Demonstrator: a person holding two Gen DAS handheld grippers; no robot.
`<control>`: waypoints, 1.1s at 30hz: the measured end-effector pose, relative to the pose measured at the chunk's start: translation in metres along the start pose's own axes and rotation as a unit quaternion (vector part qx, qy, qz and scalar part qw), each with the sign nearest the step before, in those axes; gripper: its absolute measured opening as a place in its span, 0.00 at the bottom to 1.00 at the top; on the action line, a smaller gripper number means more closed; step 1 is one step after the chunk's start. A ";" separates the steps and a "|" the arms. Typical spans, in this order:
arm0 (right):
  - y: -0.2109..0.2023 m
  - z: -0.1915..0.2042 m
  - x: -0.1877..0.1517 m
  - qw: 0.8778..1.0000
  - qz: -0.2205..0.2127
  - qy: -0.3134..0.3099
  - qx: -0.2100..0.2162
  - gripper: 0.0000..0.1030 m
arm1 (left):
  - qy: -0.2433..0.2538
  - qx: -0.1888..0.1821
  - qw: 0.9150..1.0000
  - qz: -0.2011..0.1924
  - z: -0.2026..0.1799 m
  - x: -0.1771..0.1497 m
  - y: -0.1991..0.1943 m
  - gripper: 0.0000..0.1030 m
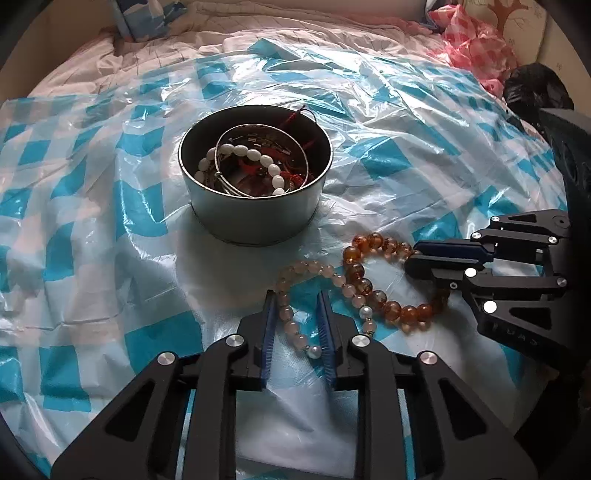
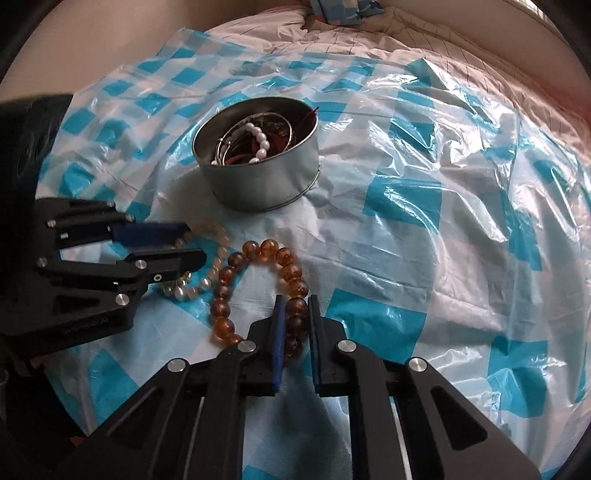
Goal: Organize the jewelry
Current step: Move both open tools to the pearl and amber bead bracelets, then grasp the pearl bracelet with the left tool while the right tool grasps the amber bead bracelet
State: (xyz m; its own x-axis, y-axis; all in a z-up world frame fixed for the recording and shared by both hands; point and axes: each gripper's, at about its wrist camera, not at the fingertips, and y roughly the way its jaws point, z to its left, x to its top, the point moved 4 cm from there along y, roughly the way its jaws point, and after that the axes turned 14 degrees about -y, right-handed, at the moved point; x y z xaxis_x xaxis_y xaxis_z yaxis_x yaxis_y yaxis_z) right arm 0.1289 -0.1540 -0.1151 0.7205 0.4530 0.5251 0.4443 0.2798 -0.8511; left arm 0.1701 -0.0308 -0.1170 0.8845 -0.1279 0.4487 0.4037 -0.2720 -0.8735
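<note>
A round metal tin (image 1: 255,218) (image 2: 266,184) stands on the blue-checked plastic sheet and holds a white bead bracelet (image 1: 258,158), bangles and red cords. A pale pink bead bracelet (image 1: 332,275) (image 2: 218,262) and an amber bead bracelet (image 1: 373,254) (image 2: 266,251) lie in front of the tin, touching. My left gripper (image 1: 297,295) (image 2: 192,242) is open, its fingers on either side of a strand of the pink bracelet. My right gripper (image 2: 295,301) (image 1: 415,256) stands narrowly around the amber bracelet's beads; the beads fill the gap between its jaws.
The blue-and-white checked plastic sheet (image 1: 406,155) (image 2: 424,206) covers a rumpled bed. A blue patterned pillow (image 1: 144,18), a pink checked bag (image 1: 476,48) and a black object (image 1: 535,92) lie at the bed's far edge.
</note>
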 end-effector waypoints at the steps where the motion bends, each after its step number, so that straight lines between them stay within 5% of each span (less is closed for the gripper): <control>1: 0.000 0.000 0.000 1.000 0.001 0.002 -0.008 0.13 | -0.009 -0.001 1.000 0.001 0.003 0.001 0.000 0.20; 5: 0.005 0.005 -0.001 0.999 0.016 -0.020 -0.024 0.14 | -0.014 -0.001 1.000 0.007 0.005 -0.001 0.005 0.20; 7: 0.007 0.006 -0.002 0.999 0.019 -0.023 -0.019 0.14 | -0.009 -0.004 1.000 0.011 0.002 -0.001 0.004 0.11; 11: 0.003 -0.010 -0.004 0.996 -0.010 0.055 0.073 0.12 | -0.034 -0.065 0.997 0.000 0.001 0.006 -0.015 0.07; 16: -0.009 -0.024 -0.001 0.968 -0.076 0.145 0.189 0.12 | -0.061 -0.149 0.986 -0.044 0.002 0.020 -0.050 0.07; 20: -0.024 -0.033 0.006 0.938 -0.144 0.185 0.256 0.12 | -0.087 -0.179 0.978 -0.059 0.009 0.027 -0.062 0.07; 25: -0.035 -0.036 0.013 0.908 -0.195 0.209 0.307 0.12 | -0.104 -0.186 0.974 -0.074 0.014 0.033 -0.068 0.07; 33: -0.045 -0.036 0.018 0.887 -0.229 0.219 0.336 0.12 | -0.105 -0.140 0.978 -0.114 0.012 0.038 -0.075 0.07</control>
State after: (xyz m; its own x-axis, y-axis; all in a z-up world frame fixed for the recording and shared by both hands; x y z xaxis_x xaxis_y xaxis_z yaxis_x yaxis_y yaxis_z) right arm 0.1407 -0.1891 -0.0675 0.7496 -0.1701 0.6397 0.4322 0.8577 -0.2784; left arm 0.1763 -0.0041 -0.0366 0.8191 0.1577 0.5515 0.5427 -0.5245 -0.6560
